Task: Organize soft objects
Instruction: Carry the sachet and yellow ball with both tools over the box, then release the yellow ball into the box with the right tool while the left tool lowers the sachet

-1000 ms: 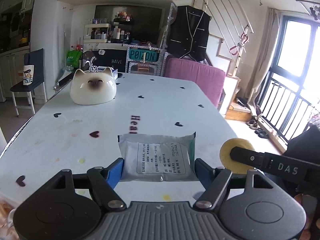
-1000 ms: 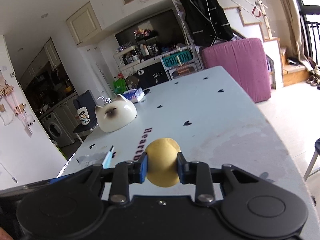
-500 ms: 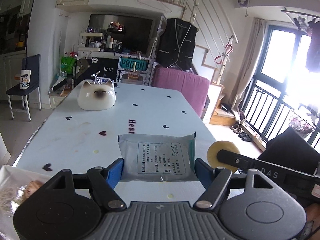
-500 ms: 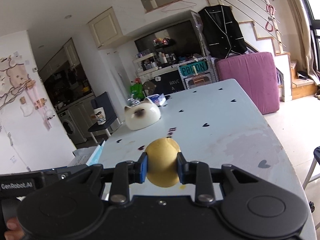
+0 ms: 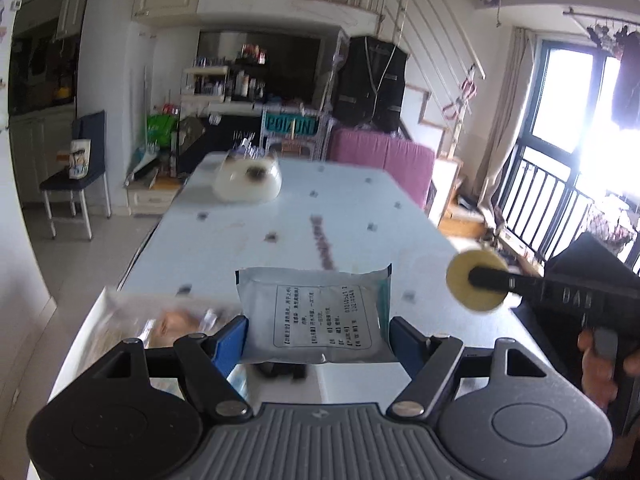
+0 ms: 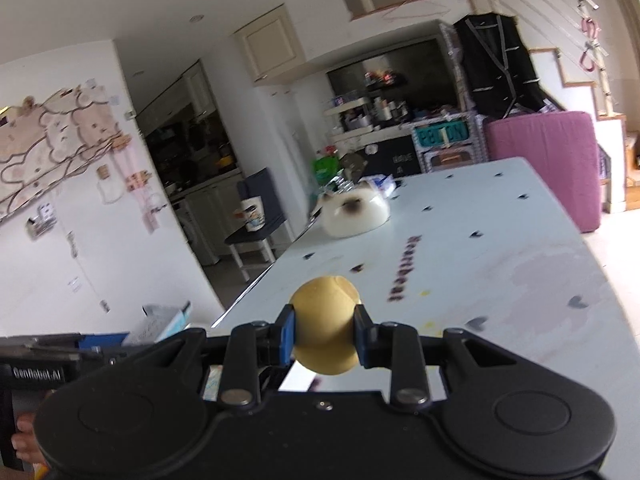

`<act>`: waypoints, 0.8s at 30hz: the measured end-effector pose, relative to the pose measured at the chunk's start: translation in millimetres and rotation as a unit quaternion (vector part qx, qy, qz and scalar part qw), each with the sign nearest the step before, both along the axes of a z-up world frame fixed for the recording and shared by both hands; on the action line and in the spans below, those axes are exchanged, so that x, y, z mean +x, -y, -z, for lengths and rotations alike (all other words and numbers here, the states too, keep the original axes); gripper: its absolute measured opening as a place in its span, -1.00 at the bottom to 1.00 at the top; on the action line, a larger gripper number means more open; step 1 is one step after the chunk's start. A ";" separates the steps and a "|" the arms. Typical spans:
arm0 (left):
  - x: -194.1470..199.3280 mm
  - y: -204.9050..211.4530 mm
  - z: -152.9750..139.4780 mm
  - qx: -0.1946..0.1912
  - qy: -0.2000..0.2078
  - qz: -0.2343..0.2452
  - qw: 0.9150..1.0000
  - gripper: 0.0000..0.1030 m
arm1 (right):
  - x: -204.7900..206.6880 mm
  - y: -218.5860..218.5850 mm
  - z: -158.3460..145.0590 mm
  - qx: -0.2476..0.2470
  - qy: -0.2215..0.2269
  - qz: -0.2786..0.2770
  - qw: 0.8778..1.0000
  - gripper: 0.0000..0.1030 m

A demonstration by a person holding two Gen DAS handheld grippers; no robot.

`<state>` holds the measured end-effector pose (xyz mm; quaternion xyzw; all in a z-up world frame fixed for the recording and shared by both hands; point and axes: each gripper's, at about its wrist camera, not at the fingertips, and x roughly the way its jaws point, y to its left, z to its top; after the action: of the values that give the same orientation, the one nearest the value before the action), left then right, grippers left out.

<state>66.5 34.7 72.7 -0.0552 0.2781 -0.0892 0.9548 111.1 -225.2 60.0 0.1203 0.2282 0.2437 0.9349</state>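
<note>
"DAS" lettering (image 5: 576, 295) on right gripper (image 5: 478, 280); "Heartbeat" (image 6: 405, 268) across table (image 6: 500, 240).

The left wrist view looks forward and downward along its own tongs (image 5: 318, 336) over the near end of the bench (image 5: 360, 216), facing the far shelving and window; the right wrist view sits just above its tongs (image 6: 324, 332), angled toward the kitchen side; both share the bench top, the cat-shaped bowl (image 5: 247, 182) (image 6: 354, 214), and each catches the other's tongs at its edge.
</note>
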 end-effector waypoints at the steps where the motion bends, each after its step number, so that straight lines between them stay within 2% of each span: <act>1: -5.8 -4.7 5.0 0.002 -0.008 0.001 1.000 0.48 | -1.3 -4.7 2.4 -0.002 -0.004 -0.007 1.000 -0.41; 8: -32.8 -31.6 52.9 0.011 -0.085 0.004 0.996 0.48 | -11.4 -39.3 20.7 -0.016 -0.030 -0.046 0.998 -0.40; 14: -41.1 -43.7 88.9 0.006 -0.140 -0.002 0.990 0.48 | -16.0 -73.0 34.9 -0.025 -0.052 -0.087 0.995 -0.40; 21: -46.5 -50.0 115.5 0.008 -0.181 -0.002 0.983 0.49 | -19.4 -117.4 52.6 -0.054 -0.079 -0.137 0.986 -0.40; 24: -48.7 -50.3 122.8 0.006 -0.190 0.002 0.982 0.55 | -20.5 -137.2 58.2 -0.070 -0.084 -0.155 0.982 -0.40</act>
<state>17.8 85.1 -50.1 -0.0651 0.4553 -0.0772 0.8846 90.6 -88.0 1.8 0.0380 0.3382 0.3585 0.8693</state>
